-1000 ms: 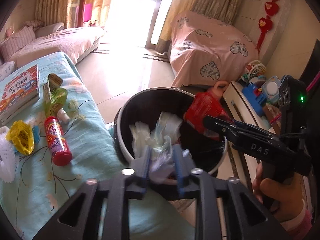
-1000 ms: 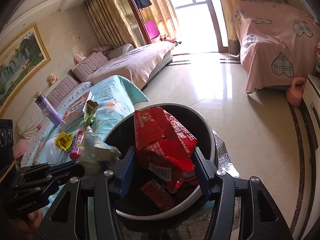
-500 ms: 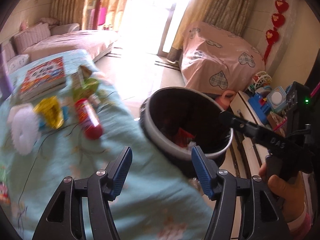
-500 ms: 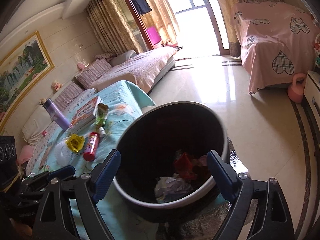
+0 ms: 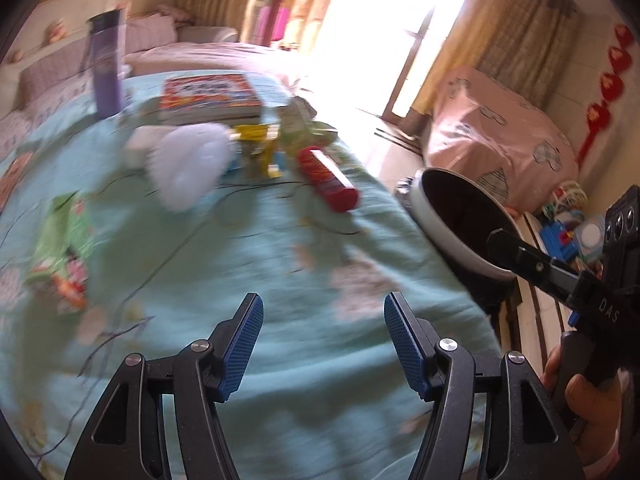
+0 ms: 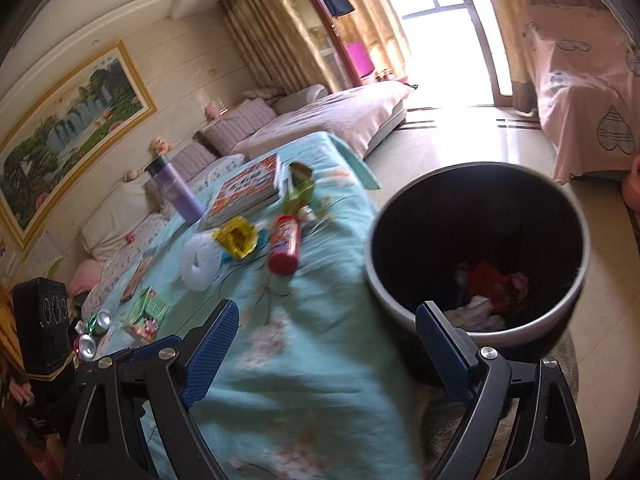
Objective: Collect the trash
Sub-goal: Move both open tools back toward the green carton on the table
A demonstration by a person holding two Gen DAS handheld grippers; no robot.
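Both claws are empty: the left gripper point(image 5: 323, 343) hangs over bare teal tablecloth point(image 5: 280, 264) with its blue pads set moderately apart and nothing between them, and the right gripper point(image 6: 326, 346) stands wide, one finger over the cloth and the other over the near rim of the trash bin point(image 6: 404, 296). That bin, dark inside with a pale rim, sits just beside the table's edge and holds red wrappers and crumpled white paper point(image 6: 484, 292) at its bottom. Trash left on the cloth lies well ahead of both claws: a red tube point(image 6: 285, 244) on its side, a yellow wrapper point(image 6: 236, 237) touching a white netted puff point(image 6: 199, 258), a green packet point(image 6: 298, 196) by a picture book point(image 6: 246, 190), and (nearer the left hand's side) a green-and-pink pouch point(image 5: 60, 248) and crushed cans point(image 6: 93, 332). A purple bottle point(image 6: 176, 190) stands upright beside the book. In the left view a person's hand point(image 5: 592, 408) grips the right tool's handle. Sofas and a sunlit doorway lie beyond.
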